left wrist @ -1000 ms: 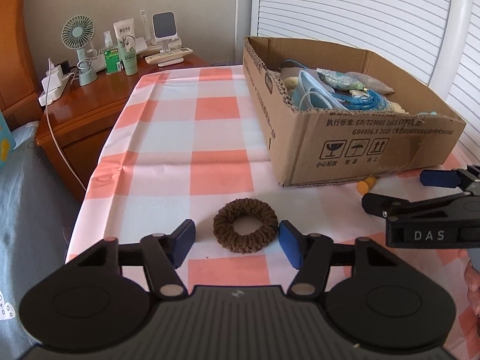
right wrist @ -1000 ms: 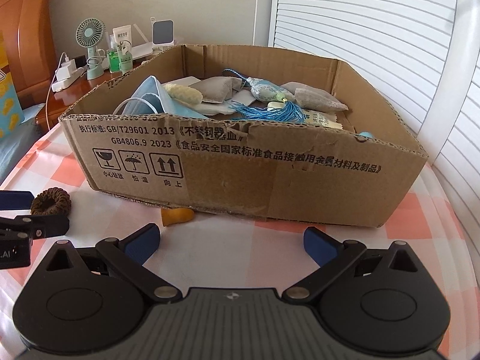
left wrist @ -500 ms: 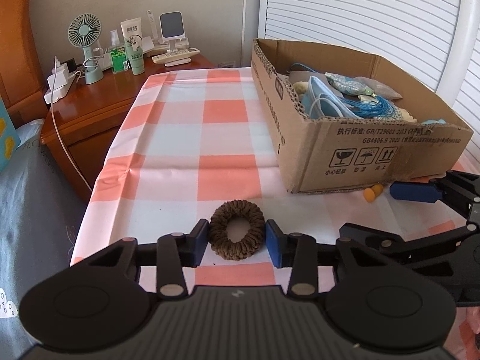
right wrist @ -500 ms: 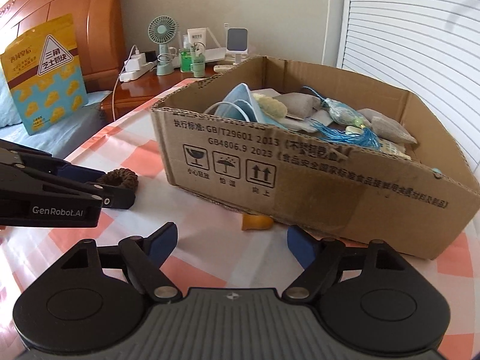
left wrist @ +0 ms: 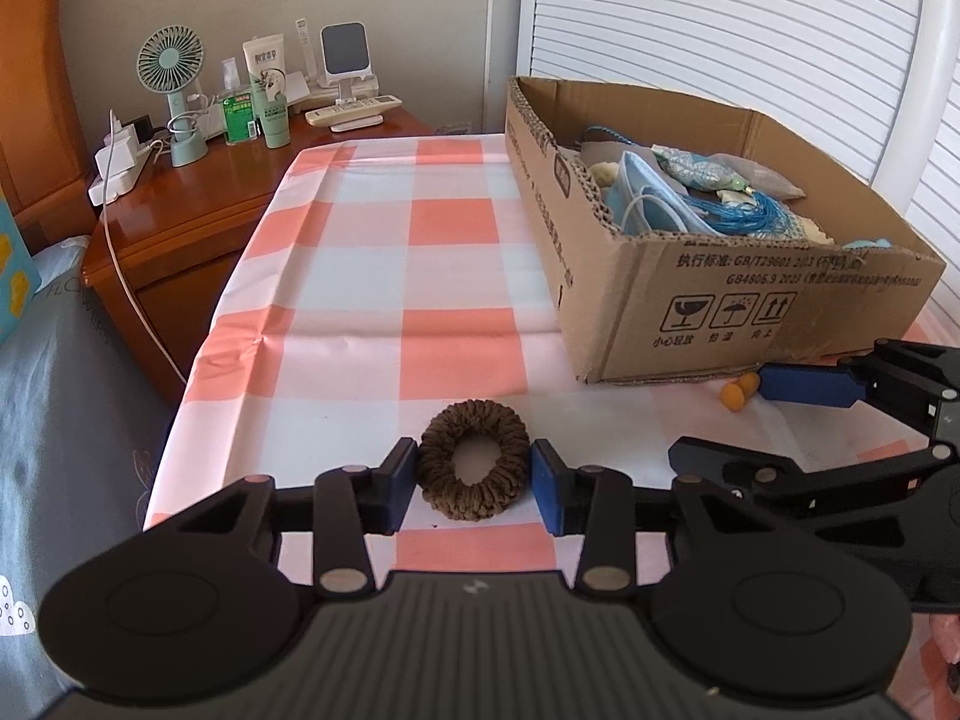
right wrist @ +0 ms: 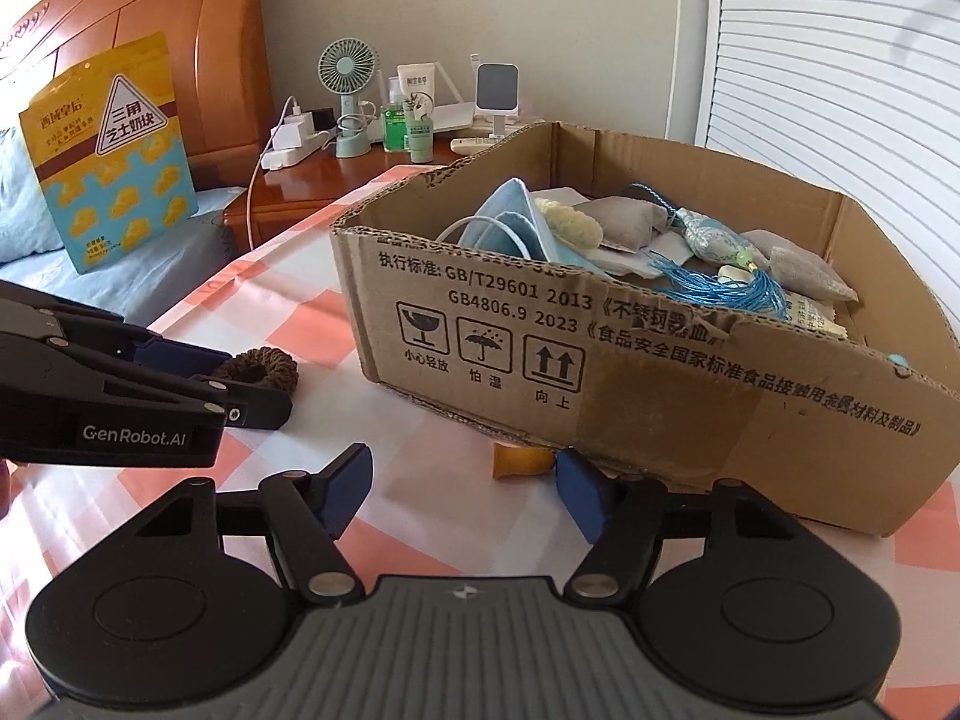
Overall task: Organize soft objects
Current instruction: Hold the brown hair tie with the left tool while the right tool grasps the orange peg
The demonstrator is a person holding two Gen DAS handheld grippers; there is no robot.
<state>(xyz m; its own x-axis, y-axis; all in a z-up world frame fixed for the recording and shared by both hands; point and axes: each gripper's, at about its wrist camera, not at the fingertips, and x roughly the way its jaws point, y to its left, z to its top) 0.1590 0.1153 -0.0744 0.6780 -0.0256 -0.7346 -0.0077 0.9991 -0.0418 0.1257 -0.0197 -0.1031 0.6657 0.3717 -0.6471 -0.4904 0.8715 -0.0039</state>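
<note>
Partly hidden under the cardboard box [right wrist: 630, 384], a small orange object [right wrist: 516, 461] cannot be identified. Box contents: blue face mask [right wrist: 516, 222], grey sachets, blue tassel [right wrist: 714, 285]. My left gripper [left wrist: 474, 483] has its blue pads touching both sides of the brown scrunchie [left wrist: 474, 459] near the tablecloth's [left wrist: 384, 276] front edge. My right gripper [right wrist: 462, 489] stands apart, empty, before the orange object.

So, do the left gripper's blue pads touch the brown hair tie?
Touching. In the left wrist view, both pads of the left gripper press against the sides of the brown hair tie, with no gap visible.
</note>
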